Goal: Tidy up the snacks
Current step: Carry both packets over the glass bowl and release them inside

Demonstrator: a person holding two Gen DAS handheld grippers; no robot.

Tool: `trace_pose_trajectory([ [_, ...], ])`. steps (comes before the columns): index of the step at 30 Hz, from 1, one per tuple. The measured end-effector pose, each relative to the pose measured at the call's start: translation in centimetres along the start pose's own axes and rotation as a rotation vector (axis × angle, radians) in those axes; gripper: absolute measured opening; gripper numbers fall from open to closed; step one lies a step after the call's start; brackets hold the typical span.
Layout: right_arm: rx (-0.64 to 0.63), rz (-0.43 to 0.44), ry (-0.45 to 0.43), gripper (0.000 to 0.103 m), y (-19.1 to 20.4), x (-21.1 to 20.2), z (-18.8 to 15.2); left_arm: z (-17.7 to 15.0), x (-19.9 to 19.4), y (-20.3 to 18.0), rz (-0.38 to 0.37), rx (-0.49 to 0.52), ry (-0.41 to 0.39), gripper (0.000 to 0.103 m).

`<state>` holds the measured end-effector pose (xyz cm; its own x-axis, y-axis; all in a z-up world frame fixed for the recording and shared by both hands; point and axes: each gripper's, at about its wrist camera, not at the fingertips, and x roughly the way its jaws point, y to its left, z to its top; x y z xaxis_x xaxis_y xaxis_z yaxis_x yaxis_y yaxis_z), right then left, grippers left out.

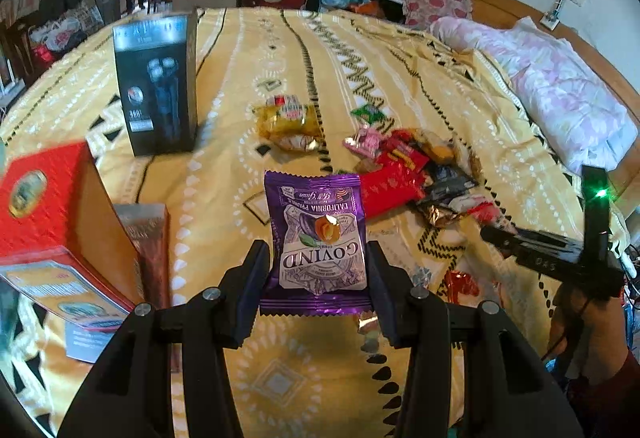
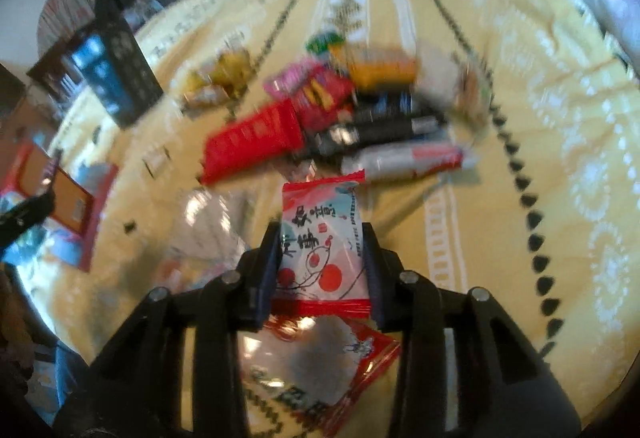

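Left gripper (image 1: 318,258) fingers pinch a purple prune packet (image 1: 316,234); right gripper (image 2: 322,254) fingers clamp a red-and-white packet (image 2: 322,246), both lifted above the bed (image 1: 280,378) near the snack pile (image 1: 412,165). The packets look light, crinkly, slippery and crushable: best gripped mid-body across the edges.

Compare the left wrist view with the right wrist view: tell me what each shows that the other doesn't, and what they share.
Only the left wrist view shows the left hand-held gripper shut on a purple prune packet, with a folded pink quilt at the bed's far side.

Only the right wrist view shows the right hand-held gripper shut on a red-and-white snack packet, above a larger red-edged bag.

Both show the yellow patterned bedspread, the snack pile, the black box and the red carton.
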<state>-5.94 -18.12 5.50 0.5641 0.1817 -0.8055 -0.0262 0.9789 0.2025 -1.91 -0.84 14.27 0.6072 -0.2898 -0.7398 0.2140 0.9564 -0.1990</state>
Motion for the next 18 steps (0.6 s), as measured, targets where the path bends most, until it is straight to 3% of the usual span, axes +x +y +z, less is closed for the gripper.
trace_pose_trajectory([
  [9,-0.126,0.084,-0.217,0.038,7.2,-7.1,5.0,3.0,-6.3,2.5,0.039,-0.024,-0.130,0.050],
  [18,-0.281,0.222,-0.323,0.038,17.9,-10.2,9.4,5.5,-14.2,10.0,0.132,-0.130,-0.283,0.050],
])
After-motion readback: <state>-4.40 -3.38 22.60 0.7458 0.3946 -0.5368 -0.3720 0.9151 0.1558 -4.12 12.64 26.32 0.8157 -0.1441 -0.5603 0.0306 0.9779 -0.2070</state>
